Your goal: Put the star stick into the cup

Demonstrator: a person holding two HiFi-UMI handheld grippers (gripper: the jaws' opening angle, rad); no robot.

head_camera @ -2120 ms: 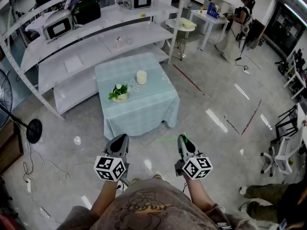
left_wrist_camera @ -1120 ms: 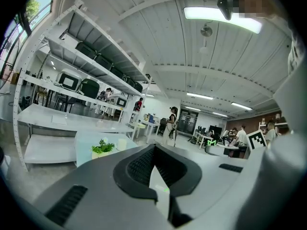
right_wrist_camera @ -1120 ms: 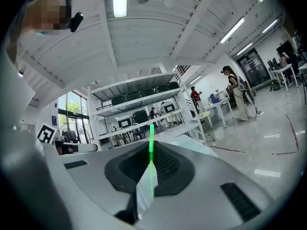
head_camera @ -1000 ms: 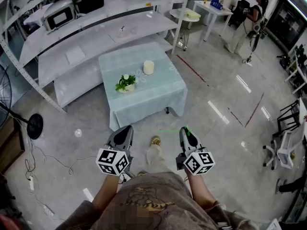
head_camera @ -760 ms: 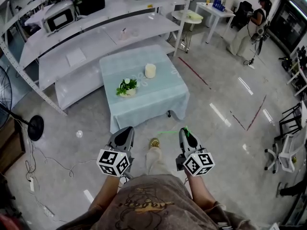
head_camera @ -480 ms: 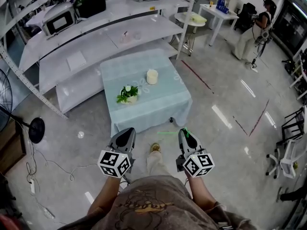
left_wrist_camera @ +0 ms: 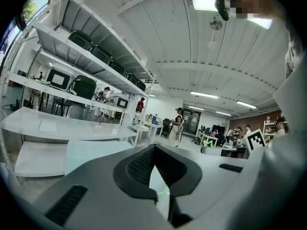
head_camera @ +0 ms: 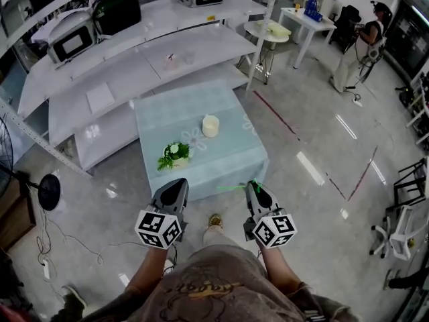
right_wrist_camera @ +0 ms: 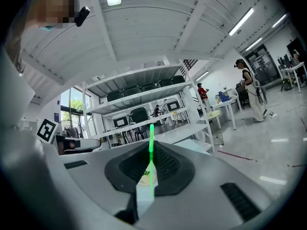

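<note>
A low table (head_camera: 221, 163) under a pale green cloth stands just ahead of me. On it are a cream cup (head_camera: 210, 126) and a small potted plant (head_camera: 173, 155). My right gripper (head_camera: 253, 186) is shut on a thin green star stick (head_camera: 231, 187), which lies sideways to the left at the table's near edge. In the right gripper view the star stick (right_wrist_camera: 151, 159) stands up between the closed jaws of the right gripper (right_wrist_camera: 151, 148). My left gripper (head_camera: 176, 183) is shut with nothing in it; in its own view the left gripper (left_wrist_camera: 151, 150) points over the table (left_wrist_camera: 91, 150).
White shelving (head_camera: 134, 66) with microwaves (head_camera: 70, 40) runs behind the table. A round white table (head_camera: 268, 32) and a person (head_camera: 365, 42) are at the back right. A fan base (head_camera: 48, 192) with cables lies on the floor at the left, office chairs (head_camera: 402, 230) at the right.
I have walked forward: the table has come closer, and both grippers now reach its near edge. The right gripper still holds the green stick.
</note>
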